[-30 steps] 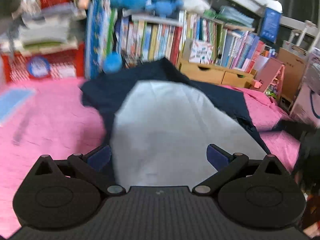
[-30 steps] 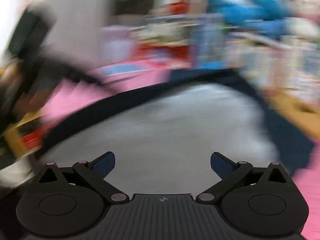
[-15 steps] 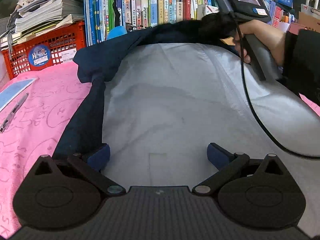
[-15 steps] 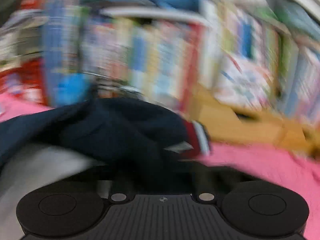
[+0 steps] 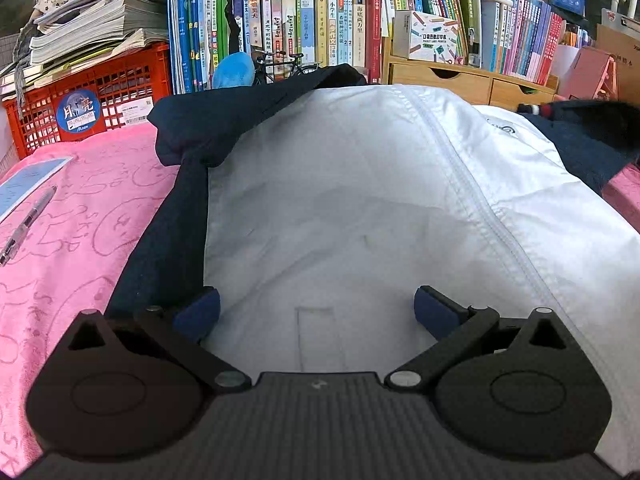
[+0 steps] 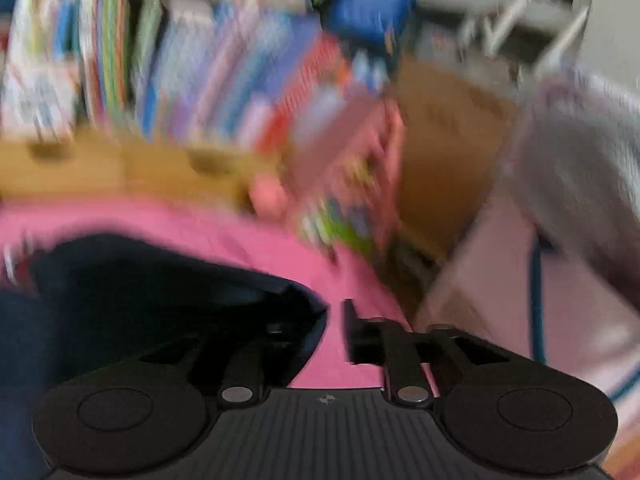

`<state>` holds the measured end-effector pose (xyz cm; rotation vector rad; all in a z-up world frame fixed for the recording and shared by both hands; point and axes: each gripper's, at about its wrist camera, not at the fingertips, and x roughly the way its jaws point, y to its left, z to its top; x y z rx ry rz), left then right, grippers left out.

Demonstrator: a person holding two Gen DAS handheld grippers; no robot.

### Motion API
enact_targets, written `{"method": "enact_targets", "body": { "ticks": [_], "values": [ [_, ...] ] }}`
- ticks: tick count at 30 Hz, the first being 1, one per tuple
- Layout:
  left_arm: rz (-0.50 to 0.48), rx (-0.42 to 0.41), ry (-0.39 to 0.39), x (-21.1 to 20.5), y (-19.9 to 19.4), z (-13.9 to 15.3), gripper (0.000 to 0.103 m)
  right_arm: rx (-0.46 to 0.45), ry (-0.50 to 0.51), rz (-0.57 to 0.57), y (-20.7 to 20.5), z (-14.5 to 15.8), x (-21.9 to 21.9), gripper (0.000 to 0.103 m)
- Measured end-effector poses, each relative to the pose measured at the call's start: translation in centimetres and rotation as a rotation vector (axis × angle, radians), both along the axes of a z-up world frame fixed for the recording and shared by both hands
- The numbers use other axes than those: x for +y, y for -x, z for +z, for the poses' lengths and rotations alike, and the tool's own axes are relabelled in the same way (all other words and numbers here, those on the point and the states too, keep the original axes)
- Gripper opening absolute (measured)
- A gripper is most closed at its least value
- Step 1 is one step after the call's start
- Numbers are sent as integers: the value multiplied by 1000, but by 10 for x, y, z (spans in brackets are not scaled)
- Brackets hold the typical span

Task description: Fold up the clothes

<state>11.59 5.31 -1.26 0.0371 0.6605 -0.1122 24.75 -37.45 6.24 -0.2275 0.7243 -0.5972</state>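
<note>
Two grippers differ: the left gripper (image 5: 316, 312) hovers wide open and empty above the white-and-navy jacket (image 5: 360, 200) on the pink cloth (image 5: 80, 220), from whose collar the hand seen half a second ago has gone. The right gripper (image 6: 334, 332), clamped then, has just been opening and stands partly open; its blurred view alone shows the navy sleeve (image 6: 160, 292) over its left finger, grip unclear, with bookshelves (image 5: 320, 20) beyond.

We note a pink towel (image 5: 80, 216) covering the surface. At its left edge lie a pen (image 5: 28, 220) and a blue card (image 5: 28, 178). Along the far edge stand a red crate (image 5: 92, 96) bearing stacked papers (image 5: 96, 28), upright books (image 5: 304, 24) and wooden drawers (image 5: 460, 80).
</note>
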Motion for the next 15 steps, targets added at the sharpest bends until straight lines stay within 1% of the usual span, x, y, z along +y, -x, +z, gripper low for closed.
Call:
{"method": "enact_targets", "body": {
  "ticks": [1,2,3,5,6,8,10,11,14,15],
  "values": [
    [0,0,0,0,0,0,103,88,-15,9,3,-9,-4,79],
    [0,0,0,0,0,0,103,171,-26,28,7,-17,-4,88],
    [0,0,0,0,0,0,103,235,-27,53,15,-22,1,89],
    [0,0,0,0,0,0,103,251,-15,84,37,-17,20,91],
    [0,0,0,0,0,0,103,232,-14,96,45,-8,30,92],
    [0,-1,0,0,0,0,103,163,-33,170,54,15,60,98],
    [0,-1,0,0,0,1,103,68,-79,288,53,48,101,103],
    [0,-1,0,0,0,1,103,27,-109,344,49,63,122,103],
    [0,-1,1,0,-1,2,103,-50,-310,538,19,96,186,103],
    [0,-1,1,0,-1,2,103,-46,-409,586,0,100,205,103]
  ]
}}
